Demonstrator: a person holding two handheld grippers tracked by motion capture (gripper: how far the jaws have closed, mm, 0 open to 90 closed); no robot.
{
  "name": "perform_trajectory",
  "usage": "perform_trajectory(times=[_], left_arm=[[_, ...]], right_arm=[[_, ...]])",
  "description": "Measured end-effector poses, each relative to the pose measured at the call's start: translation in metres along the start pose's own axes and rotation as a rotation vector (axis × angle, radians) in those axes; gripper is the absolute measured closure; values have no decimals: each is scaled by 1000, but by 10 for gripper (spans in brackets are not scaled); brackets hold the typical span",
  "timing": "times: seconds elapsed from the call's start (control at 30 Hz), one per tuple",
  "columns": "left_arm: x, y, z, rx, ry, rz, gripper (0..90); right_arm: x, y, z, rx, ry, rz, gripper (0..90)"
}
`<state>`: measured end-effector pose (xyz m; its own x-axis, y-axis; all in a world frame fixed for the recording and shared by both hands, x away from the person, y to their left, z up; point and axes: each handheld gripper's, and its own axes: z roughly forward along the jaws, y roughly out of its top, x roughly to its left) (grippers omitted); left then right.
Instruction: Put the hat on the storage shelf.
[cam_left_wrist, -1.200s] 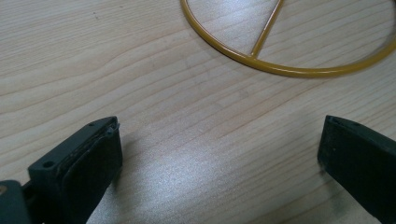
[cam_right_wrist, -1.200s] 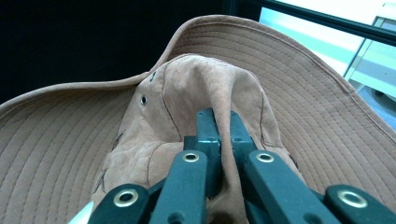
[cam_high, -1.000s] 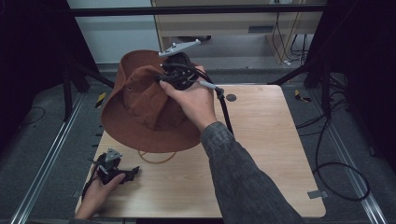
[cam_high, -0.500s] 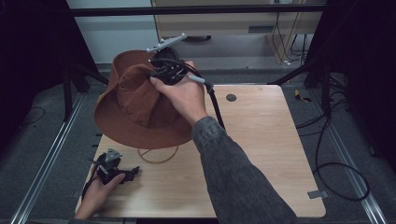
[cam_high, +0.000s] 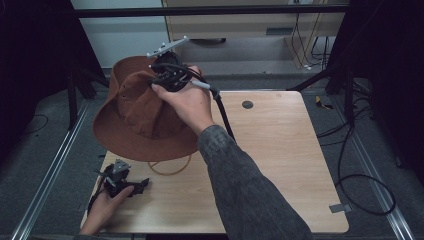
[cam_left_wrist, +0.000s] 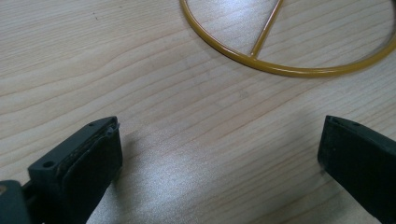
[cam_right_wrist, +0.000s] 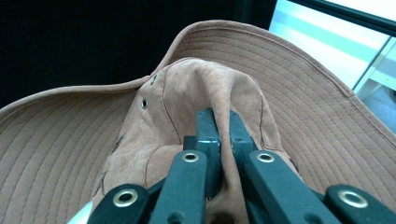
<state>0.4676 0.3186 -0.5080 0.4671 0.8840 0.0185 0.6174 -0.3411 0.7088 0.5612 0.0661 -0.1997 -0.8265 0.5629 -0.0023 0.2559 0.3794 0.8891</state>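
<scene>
Between right gripper (cam_right_wrist: 223, 140) fingers (cam_right_wrist: 208, 135), hat (cam_right_wrist: 196, 93) crown pinched

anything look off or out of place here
The brown hat hangs tilted off the table's far left corner, its crown pinched into a crease by the right gripper. Nothing looks spilled or damaged.

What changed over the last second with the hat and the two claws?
The right claw, shut on the hat's crown, carried the hat toward the table's far left corner; more of the yellow ring beneath now shows. Nothing was grabbed or released. The left claw stayed open, resting low on the table near the ring.
</scene>
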Motion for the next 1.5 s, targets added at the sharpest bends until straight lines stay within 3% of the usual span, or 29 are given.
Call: perform_trajectory(times=[0.7,1.0,1.5], left_arm=[[0,0,0,2,2,6,0],[0,0,0,2,1,5,0],[0,0,0,2,2,6,0]], right_arm=[[8,-13,27,57,33,-15,869],[6,-16,31,100,35,-9,850],[8,-18,33,119,57,-20,813]])
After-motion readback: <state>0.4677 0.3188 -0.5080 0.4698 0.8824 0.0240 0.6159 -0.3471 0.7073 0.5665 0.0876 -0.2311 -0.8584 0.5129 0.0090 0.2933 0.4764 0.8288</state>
